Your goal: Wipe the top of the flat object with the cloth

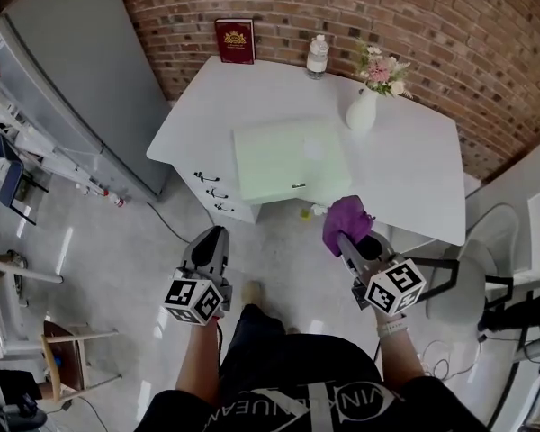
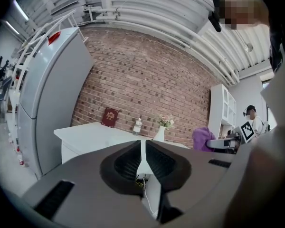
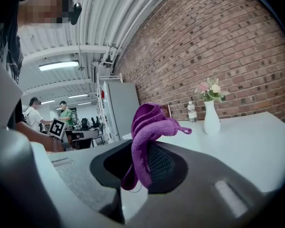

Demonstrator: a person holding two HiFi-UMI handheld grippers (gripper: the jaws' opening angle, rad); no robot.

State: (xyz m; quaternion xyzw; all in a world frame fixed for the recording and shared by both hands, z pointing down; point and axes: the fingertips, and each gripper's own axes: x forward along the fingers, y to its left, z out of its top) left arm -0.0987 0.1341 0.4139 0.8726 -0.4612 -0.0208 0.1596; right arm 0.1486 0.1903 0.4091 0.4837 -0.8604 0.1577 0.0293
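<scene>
While I hold both tools near the front edge of the white table [image 1: 414,174], my right gripper [image 3: 141,167] is clamped on a crumpled purple microfibre cloth [image 3: 149,127] and my left gripper [image 2: 143,158] has its jaws nearly together, nothing between them. The pale green flat rectangular board [image 1: 288,158] lies on the table at eleven o'clock from the cloth, apart from it.

White letters are printed on the black shirt [image 1: 324,367] at the bottom of the head view; only "VINK" can be read. The words on the red book [image 1: 235,40] at the top are too small. Square marks without letters are carried by the left gripper [image 1: 211,233] and right gripper [image 1: 347,243].
</scene>
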